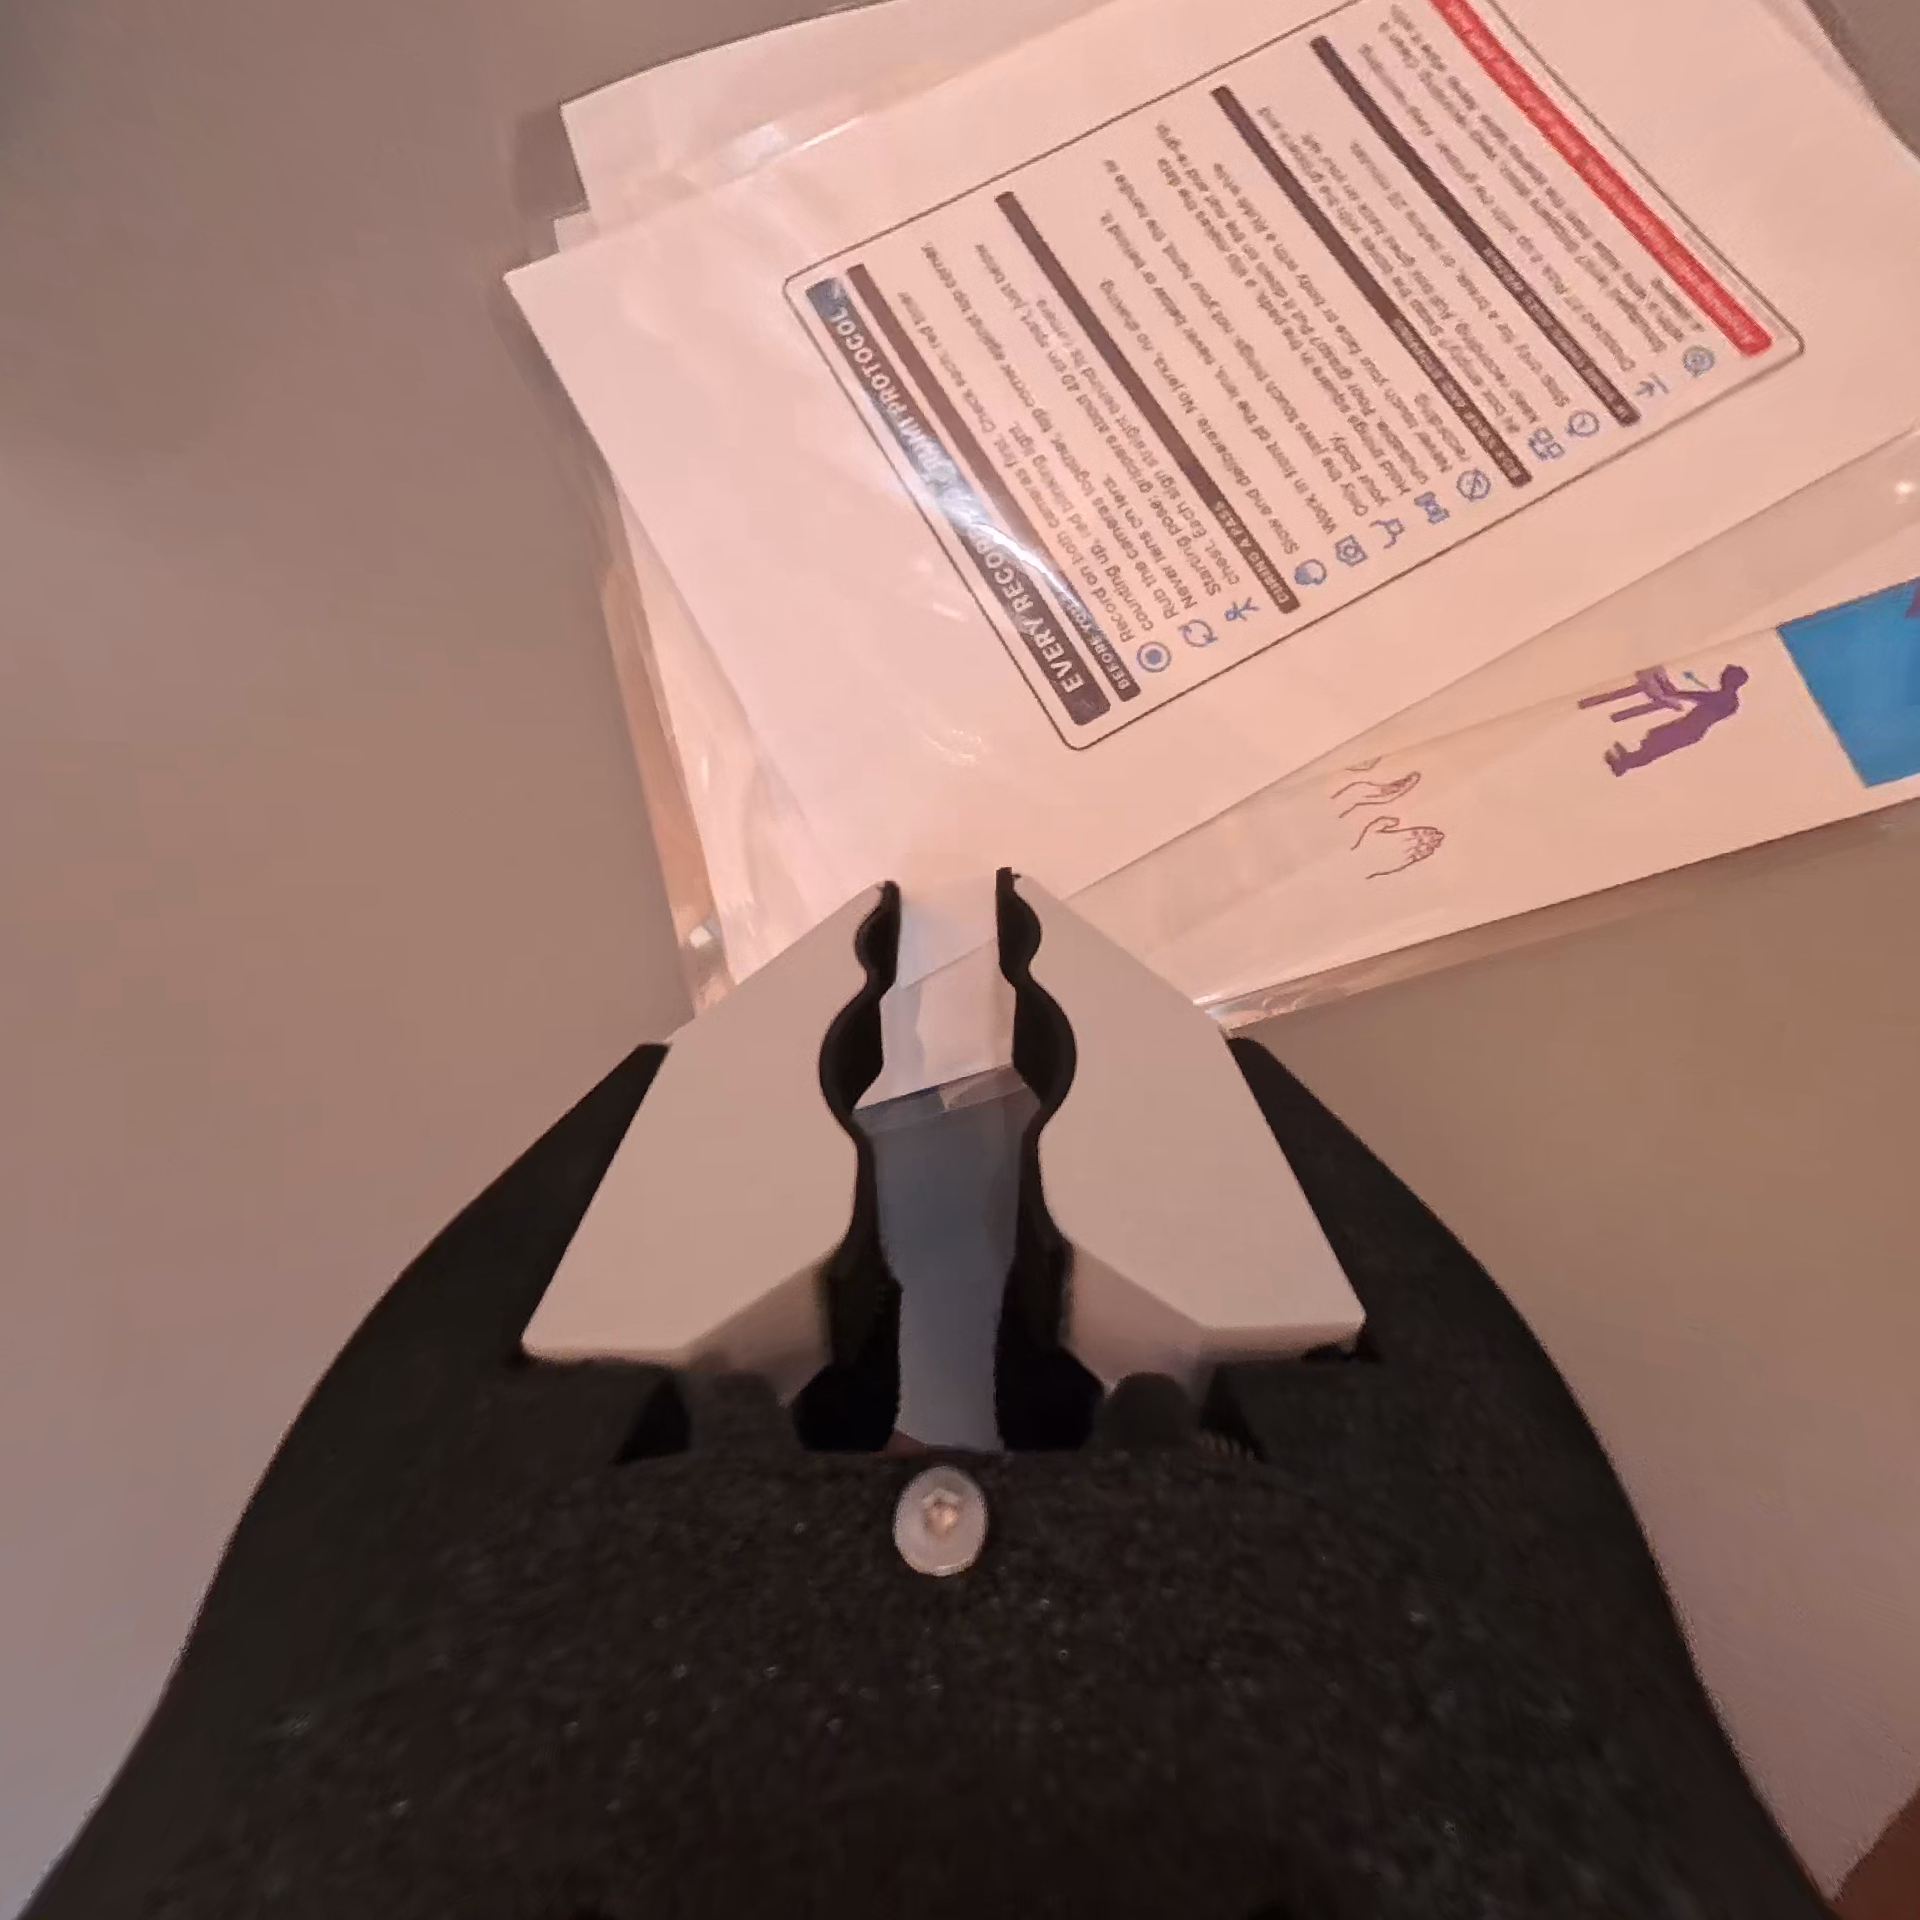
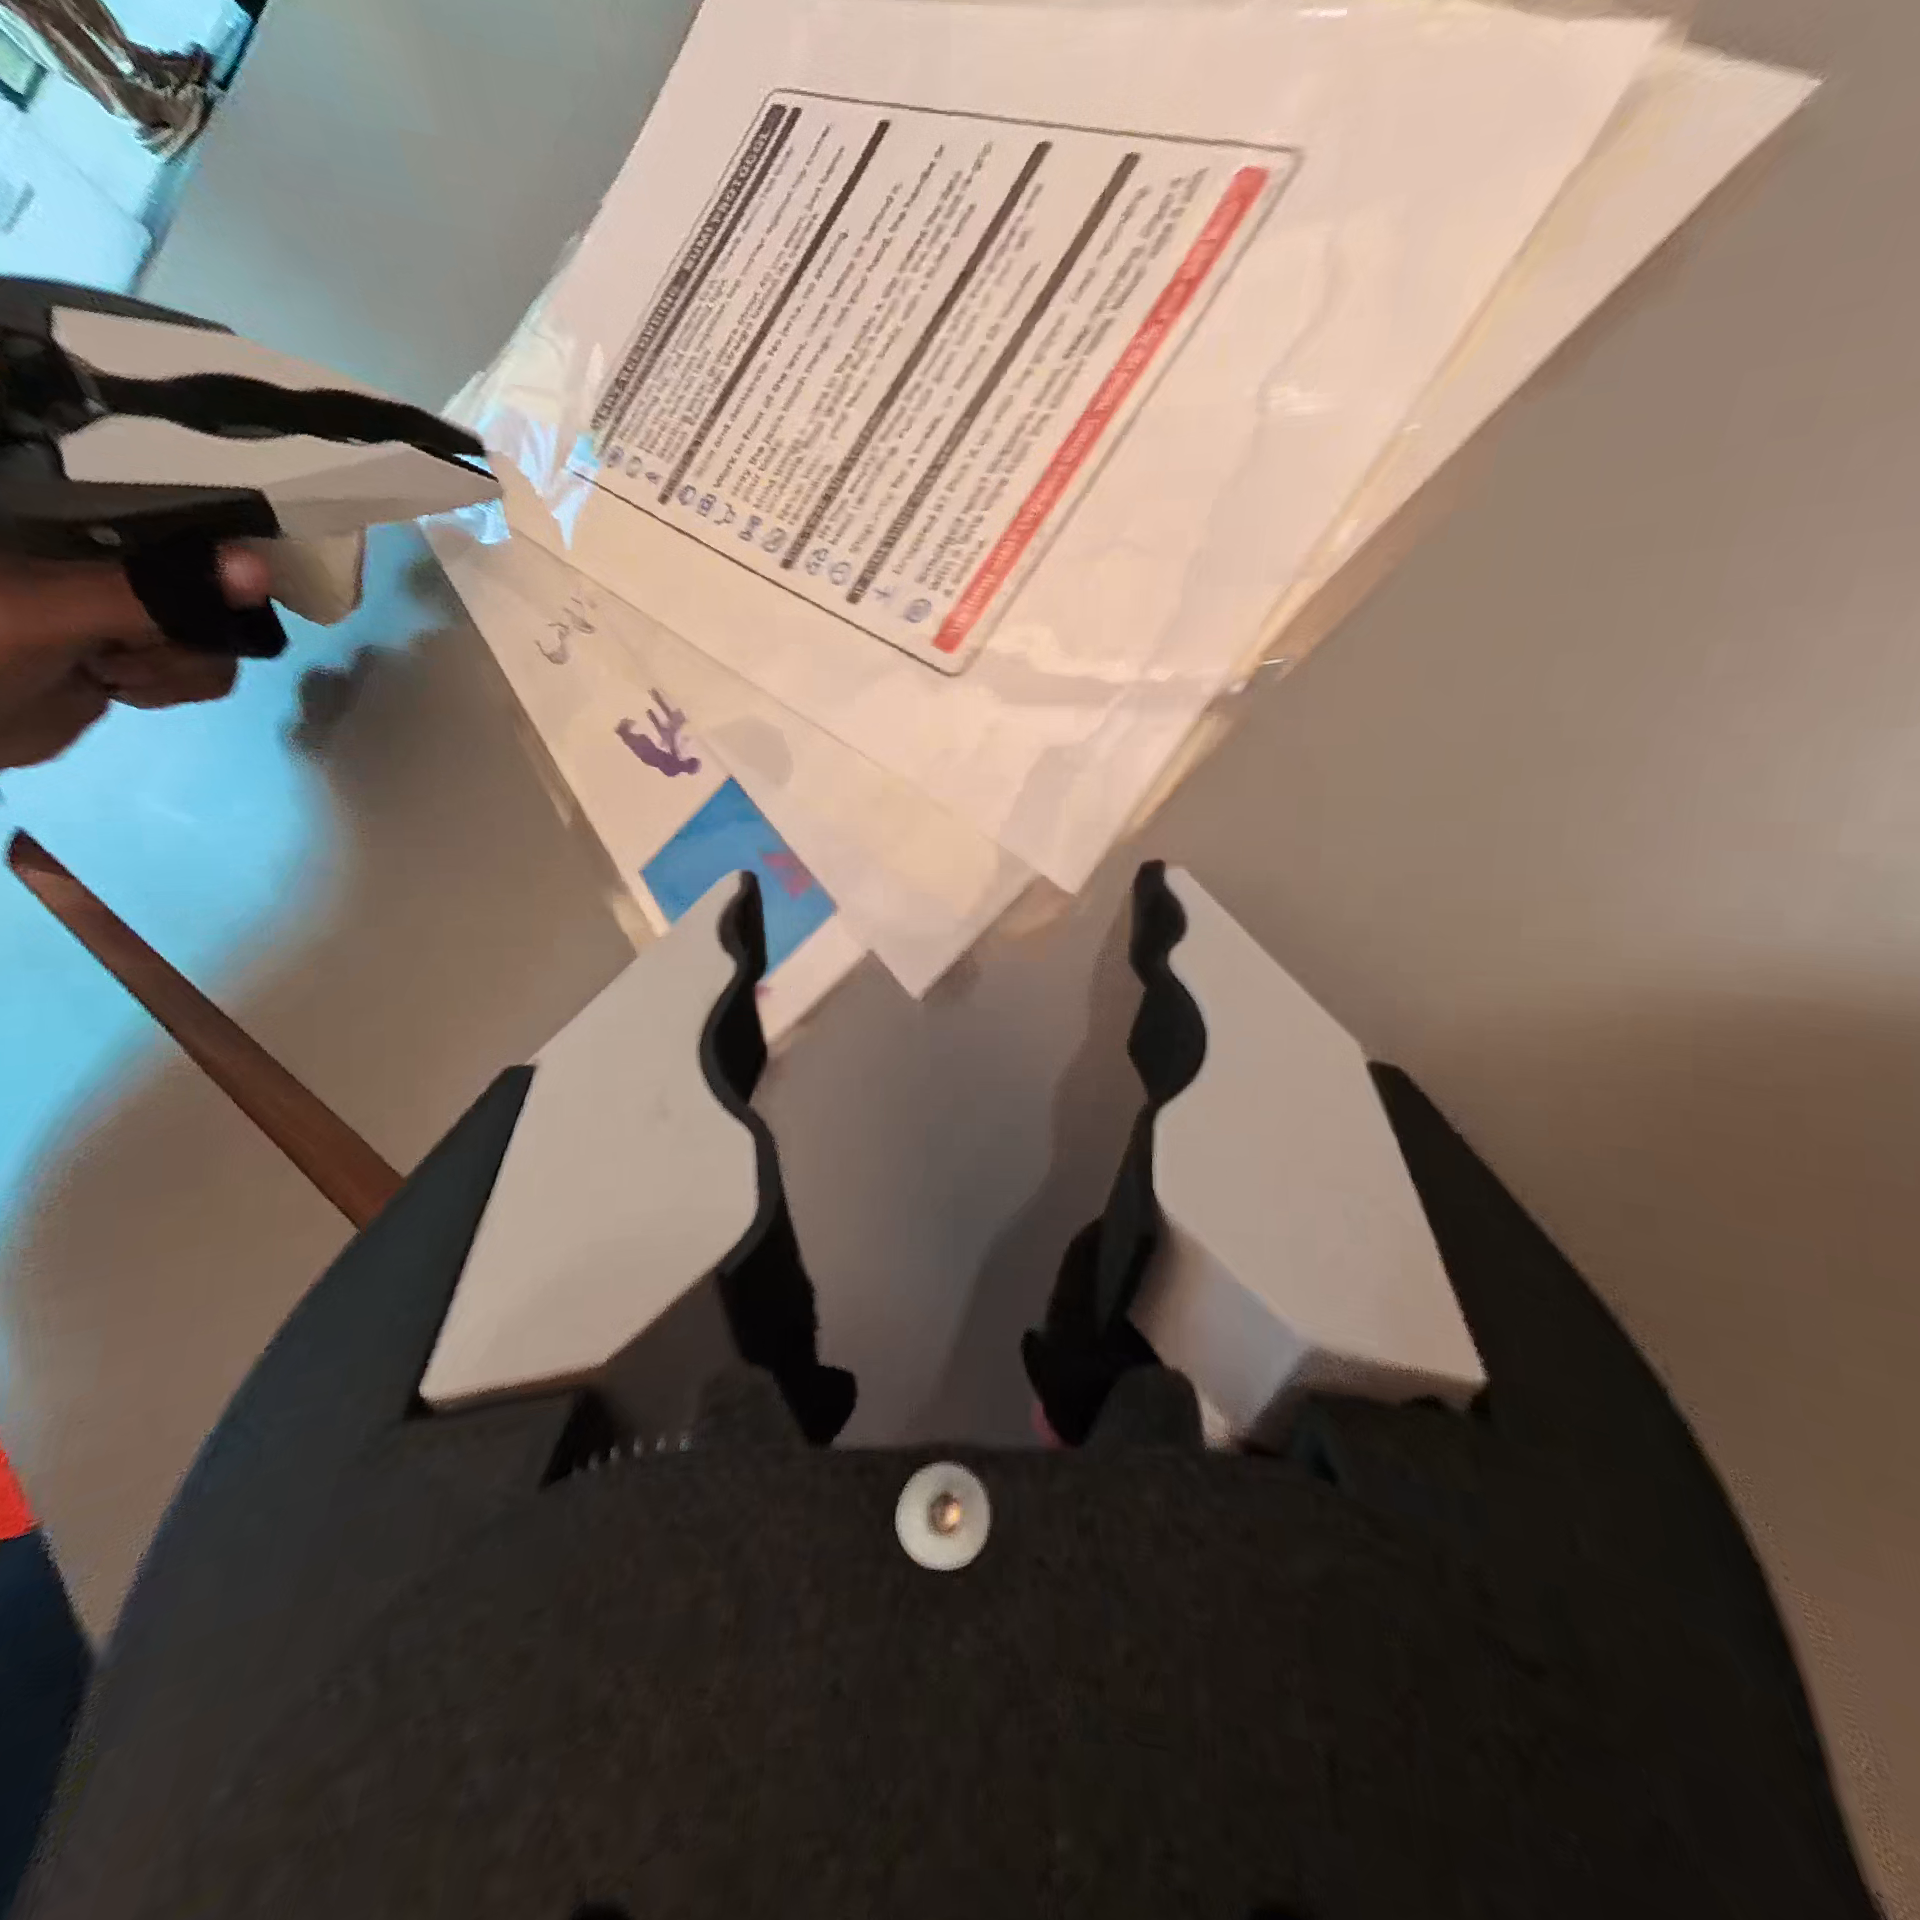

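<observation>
A stack of printed sheets in clear plastic sleeves lies on a grey table (image 1: 260,727). The top sheet (image 1: 831,520) bears a bordered text box with a red band. It also shows in the right wrist view (image 2: 1351,260). Under it lies a sheet with purple figures and a blue square (image 1: 1507,790), also seen in the right wrist view (image 2: 727,842). My left gripper (image 1: 945,888) is shut on the near corner of the top sleeve. In the right wrist view it (image 2: 483,468) pinches that edge from the left. My right gripper (image 2: 945,888) is open and empty, just at the stack's near corner.
A hand (image 2: 104,665) holds the left gripper. The table's brown wooden edge (image 2: 208,1039) runs at the left, with bluish floor beyond it. Bare grey table (image 2: 1558,831) lies right of the stack. About 25 cm separates my left fingertips from my right.
</observation>
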A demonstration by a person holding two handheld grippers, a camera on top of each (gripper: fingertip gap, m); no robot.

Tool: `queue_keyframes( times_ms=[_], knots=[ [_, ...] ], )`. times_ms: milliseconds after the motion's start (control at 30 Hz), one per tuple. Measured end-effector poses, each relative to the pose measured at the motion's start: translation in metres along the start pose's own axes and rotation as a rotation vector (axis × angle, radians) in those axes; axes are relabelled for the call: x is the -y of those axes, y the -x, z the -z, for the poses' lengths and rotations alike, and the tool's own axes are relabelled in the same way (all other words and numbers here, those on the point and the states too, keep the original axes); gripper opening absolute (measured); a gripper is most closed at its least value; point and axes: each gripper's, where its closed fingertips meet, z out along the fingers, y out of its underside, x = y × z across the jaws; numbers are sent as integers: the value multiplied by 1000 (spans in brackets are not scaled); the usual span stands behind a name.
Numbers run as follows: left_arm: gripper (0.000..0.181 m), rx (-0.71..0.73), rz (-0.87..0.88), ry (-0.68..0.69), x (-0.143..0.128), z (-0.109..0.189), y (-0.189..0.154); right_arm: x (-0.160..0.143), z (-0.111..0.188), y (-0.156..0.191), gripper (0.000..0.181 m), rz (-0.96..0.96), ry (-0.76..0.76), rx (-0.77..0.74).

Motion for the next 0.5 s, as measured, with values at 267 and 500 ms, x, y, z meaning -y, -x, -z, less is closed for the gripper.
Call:
queue_keyframes(
  times_ms=[267, 500],
  knots=[
    [8, -18, -67, -19, 10, -9, -19, 13, -21, 19, 45, -179, -6, 170],
    [40, -6, 29, -57, 19, 13, 9, 46, 11, -26, 76, 330, -60, -248]
  ],
)
